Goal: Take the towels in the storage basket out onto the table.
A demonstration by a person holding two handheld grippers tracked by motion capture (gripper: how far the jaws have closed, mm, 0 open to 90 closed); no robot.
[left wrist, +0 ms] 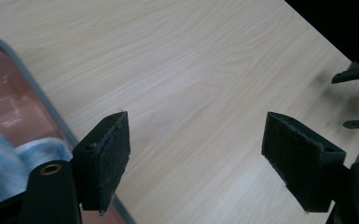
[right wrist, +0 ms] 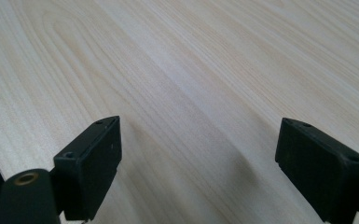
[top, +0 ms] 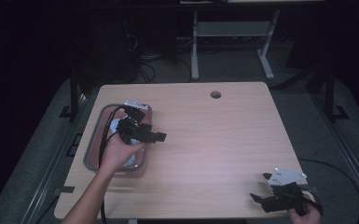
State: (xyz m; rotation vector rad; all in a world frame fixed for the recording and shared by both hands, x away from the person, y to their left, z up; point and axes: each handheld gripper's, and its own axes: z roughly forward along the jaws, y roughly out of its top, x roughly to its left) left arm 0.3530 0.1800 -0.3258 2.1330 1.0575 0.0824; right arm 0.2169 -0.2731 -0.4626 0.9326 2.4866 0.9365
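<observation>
Noting left tool spread over tray rim, near pale cloth | right tool spread, idle on surface | we judge: next, reach for cloth.

Black grippers, padded fingers, grey three-cornered plate, black cables.

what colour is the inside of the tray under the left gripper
Reddish-pink inside the tray, with a grey rim; clearest in the left gripper view.
</observation>
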